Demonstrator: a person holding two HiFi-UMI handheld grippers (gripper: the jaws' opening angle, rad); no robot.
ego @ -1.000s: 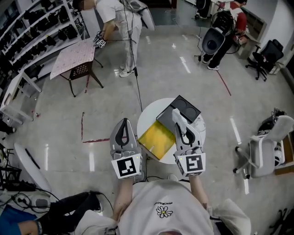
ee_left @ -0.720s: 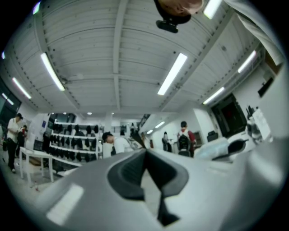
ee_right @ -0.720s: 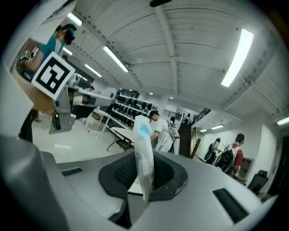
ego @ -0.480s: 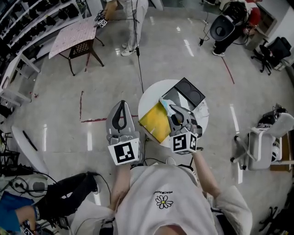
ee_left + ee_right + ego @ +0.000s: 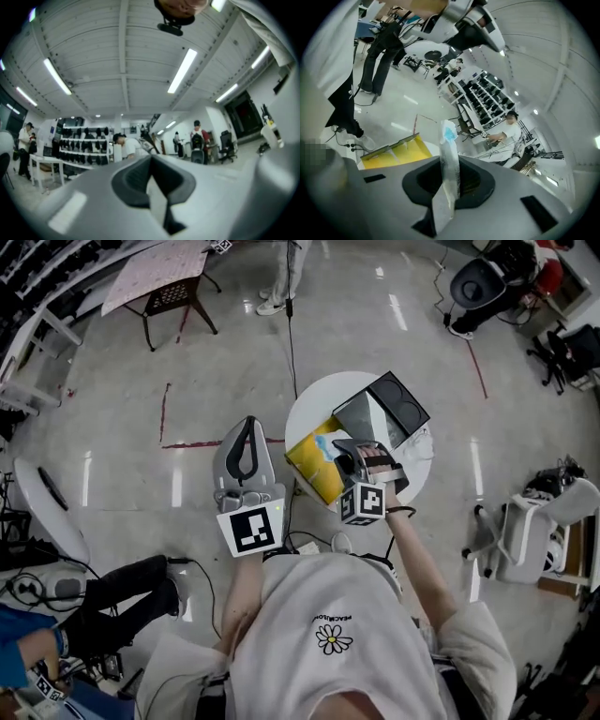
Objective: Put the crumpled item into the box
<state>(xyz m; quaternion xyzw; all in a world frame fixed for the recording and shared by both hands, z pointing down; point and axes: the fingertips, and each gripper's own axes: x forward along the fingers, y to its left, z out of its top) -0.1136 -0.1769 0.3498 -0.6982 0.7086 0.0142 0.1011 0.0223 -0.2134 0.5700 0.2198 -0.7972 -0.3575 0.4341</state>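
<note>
My right gripper (image 5: 450, 186): closed on the crumpled item, both pads pressing its sides.
Crumpled item (image 5: 449, 159): a thin, wrinkled whitish strip with a blue patch at its far end. It stands up between my jaws and reaches past their tips.
Where the item is: in the head view it shows against the yellow inside of the box, at the edge nearest the dark flap, in my grip.
My left gripper (image 5: 157, 187): jaws together, nothing between them. In the head view it is beside the table's left rim, over the floor, well apart from the box.
Box (image 5: 317, 472): open, yellow inside, lying on the table just in front of my right gripper.
Dark flap (image 5: 389, 409): grey-black with two round shapes, tilted back from the box's far side.
Table (image 5: 312, 404): round and white, bearing the box.
Floor (image 5: 187, 437): glossy grey, with a red tape line (image 5: 164, 413) left of the table.
Further off: a person (image 5: 508, 133) bends near dark shelves (image 5: 485, 101); an office chair (image 5: 520, 535) stands to my right.
</note>
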